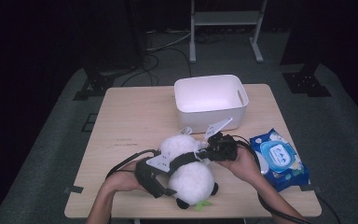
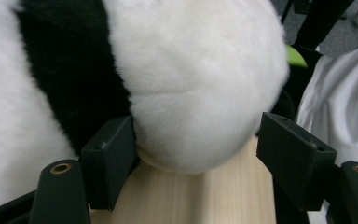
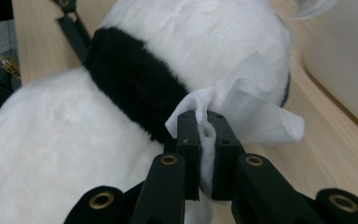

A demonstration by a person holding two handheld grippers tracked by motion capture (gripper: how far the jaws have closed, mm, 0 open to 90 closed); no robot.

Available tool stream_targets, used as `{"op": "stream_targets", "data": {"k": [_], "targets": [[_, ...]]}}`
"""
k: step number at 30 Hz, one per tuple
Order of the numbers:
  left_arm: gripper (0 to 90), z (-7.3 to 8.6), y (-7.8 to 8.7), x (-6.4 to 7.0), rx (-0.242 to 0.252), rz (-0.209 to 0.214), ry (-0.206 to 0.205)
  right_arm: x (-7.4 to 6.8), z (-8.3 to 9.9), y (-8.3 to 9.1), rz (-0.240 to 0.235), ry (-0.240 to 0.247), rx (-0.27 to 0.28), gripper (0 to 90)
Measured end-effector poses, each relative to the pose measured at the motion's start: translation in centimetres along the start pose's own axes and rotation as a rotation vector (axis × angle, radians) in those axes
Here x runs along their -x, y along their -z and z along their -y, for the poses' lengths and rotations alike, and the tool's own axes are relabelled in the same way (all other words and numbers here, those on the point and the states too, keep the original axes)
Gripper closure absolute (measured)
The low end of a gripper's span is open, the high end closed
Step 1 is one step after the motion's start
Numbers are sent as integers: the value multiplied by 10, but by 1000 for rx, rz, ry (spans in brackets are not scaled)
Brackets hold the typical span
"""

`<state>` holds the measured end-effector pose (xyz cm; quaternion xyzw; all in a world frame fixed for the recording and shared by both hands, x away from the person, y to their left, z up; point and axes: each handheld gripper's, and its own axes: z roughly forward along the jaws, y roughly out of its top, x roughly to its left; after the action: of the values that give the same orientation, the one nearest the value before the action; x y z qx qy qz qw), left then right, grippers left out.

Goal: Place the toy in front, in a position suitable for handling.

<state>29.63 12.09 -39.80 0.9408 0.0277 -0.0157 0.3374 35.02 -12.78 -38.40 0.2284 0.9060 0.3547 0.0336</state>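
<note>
- Your left gripper [image 1: 161, 179] sits at the left flank of the soft black-and-white plush panda [image 1: 189, 170], which lies on the pale wooden table [image 1: 130, 116] near its front edge. In the left gripper view the jaws stand wide apart around the rounded white body, the left one touching the fur and the right one just clear of it. Close them gently to steady the toy; the stuffing will give, so squeeze only until it stops sliding.
- Your right gripper [image 3: 204, 140] has its jaws pinched tight on a thin white wet wipe [image 3: 242, 105], pressed against the panda beside its black band. Judging by that, wiping the toy is the step in hand: drag the wipe along the fur in short strokes, keeping the jaw tips off the plush.
- Behind stands a white rectangular plastic bin [image 1: 210, 100], looking empty.
- At far right lies a blue soft pack of wipes [image 1: 279, 159].
</note>
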Motion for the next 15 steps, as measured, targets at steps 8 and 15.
{"op": "stream_targets", "data": {"k": [8, 15], "targets": [[268, -6, -4, 3, 1, -2, -13, 4, 3, 10, 15, -8, 9, 845], [267, -7, 2, 3, 1, -23, -23, -1, 18, 30, 4, -19, 18, 844]]}}
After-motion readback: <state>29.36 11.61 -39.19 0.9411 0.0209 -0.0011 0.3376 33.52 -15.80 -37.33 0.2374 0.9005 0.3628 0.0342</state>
